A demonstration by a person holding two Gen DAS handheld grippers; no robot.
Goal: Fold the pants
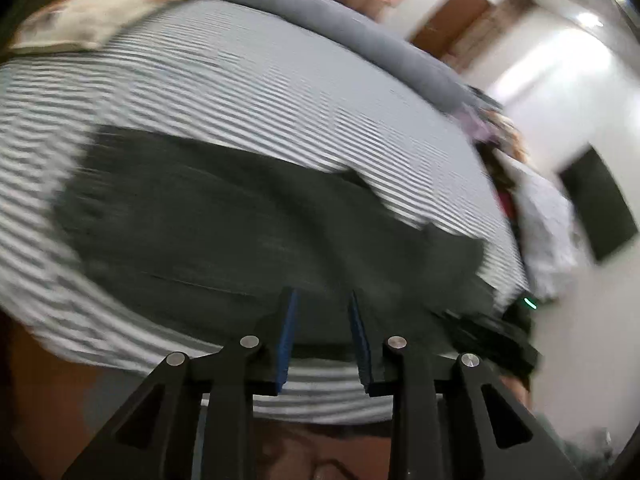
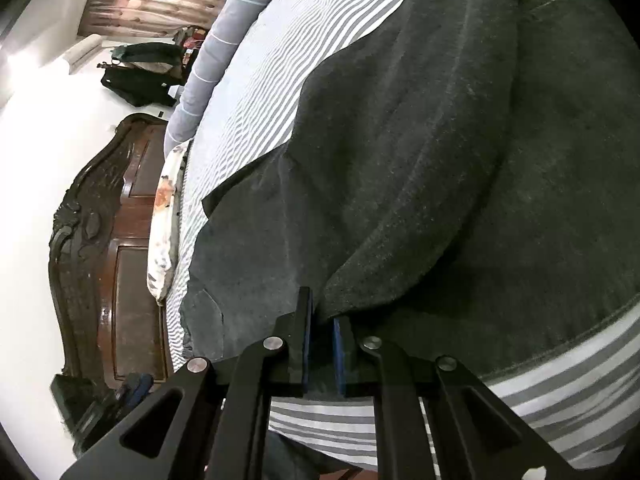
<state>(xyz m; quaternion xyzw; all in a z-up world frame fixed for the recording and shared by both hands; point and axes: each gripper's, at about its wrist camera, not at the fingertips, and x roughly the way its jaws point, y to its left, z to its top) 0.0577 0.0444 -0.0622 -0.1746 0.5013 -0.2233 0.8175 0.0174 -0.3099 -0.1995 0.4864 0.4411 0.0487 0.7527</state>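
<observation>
The dark grey pants (image 2: 400, 160) lie spread on the striped bedsheet (image 2: 280, 80), near the bed's front edge, with 1 layer already doubled over and bulging above the lower one. The right gripper (image 2: 322, 312) is clenched on the edge of that upper layer — the cloth runs right into the narrow gap between its blue pads (image 2: 307, 336). The left gripper (image 1: 322, 304) hangs released just above the near edge of the pants, its 2 fingers parted with nothing between them; that view is blurred. To do this fold well, the person should probably pinch the matching corner with the left gripper first, then carry both corners level and together — so the edges meet squarely without dragging the lower layer.
</observation>
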